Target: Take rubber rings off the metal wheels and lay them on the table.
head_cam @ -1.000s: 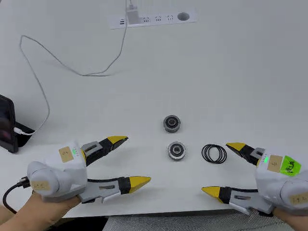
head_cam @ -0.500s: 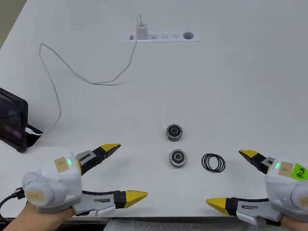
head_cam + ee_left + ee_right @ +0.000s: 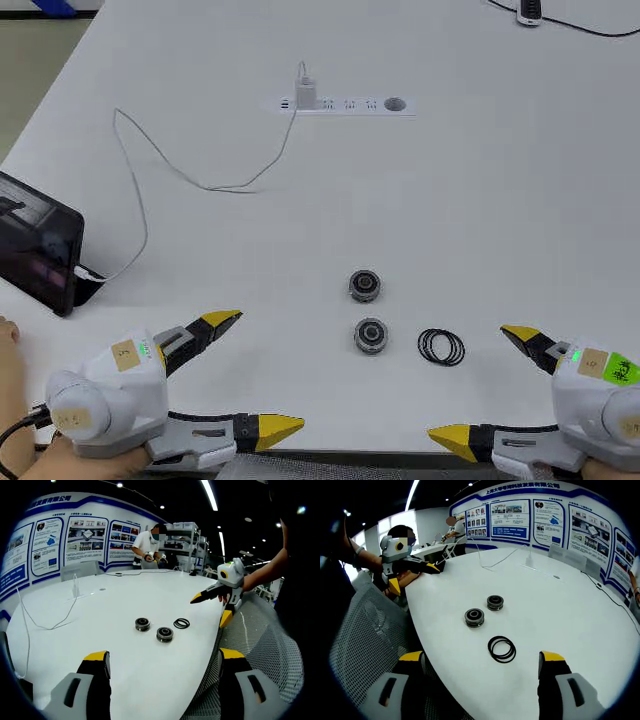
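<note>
Looks like you're backing both grippers off the metal wheels (image 3: 371,335): left gripper (image 3: 271,373) is sliding out toward 7 o'clock, right gripper (image 3: 467,383) is drifting toward 5 o'clock, away from the rubber rings (image 3: 441,347).

The overlapping rubber rings (image 3: 441,347) are too small to count apart.

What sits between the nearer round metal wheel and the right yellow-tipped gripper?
Loose black rubber rings, flat on the white table, seen in the head view.
</note>
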Motion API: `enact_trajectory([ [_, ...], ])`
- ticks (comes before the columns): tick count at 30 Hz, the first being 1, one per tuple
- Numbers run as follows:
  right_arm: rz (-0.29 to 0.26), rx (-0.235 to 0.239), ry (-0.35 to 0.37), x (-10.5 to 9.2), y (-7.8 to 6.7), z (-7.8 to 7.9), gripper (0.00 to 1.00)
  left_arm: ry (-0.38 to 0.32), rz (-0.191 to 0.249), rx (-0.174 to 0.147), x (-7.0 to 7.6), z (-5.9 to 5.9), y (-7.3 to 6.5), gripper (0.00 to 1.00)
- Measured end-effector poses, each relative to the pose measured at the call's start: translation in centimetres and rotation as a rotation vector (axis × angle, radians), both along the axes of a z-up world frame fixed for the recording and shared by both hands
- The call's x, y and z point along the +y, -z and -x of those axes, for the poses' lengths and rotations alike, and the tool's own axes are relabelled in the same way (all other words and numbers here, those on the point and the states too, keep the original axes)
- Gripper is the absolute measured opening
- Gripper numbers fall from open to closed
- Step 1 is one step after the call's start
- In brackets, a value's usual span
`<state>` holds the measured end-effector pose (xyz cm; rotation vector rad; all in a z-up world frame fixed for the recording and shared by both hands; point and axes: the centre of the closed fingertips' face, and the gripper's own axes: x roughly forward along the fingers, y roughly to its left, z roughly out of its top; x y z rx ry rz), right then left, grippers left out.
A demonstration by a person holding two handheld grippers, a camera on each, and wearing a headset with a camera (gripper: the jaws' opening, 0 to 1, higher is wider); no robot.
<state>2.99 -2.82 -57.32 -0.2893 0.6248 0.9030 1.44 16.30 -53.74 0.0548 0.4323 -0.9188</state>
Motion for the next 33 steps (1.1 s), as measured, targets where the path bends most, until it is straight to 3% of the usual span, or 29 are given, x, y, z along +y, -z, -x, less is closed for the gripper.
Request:
enact_trajectory([
  [10, -0.006, -0.009, 0.005, 0.4, -0.3, 0.3, 0.94, -0.024, 0.015, -0.023, 0.0, -0.1, -1.0, 0.93],
  [20, -0.004, -0.005, 0.0, 0.9, -0.3, 0.8, 0.94, -0.046, 0.021, -0.018, 0.5, 0.1, -0.9, 0.91],
  [33, -0.003, -0.004, 0.009, 0.4, -0.3, 1.1, 0.93, -0.037, 0.021, -0.025, -0.2, 0.1, -1.3, 0.9],
])
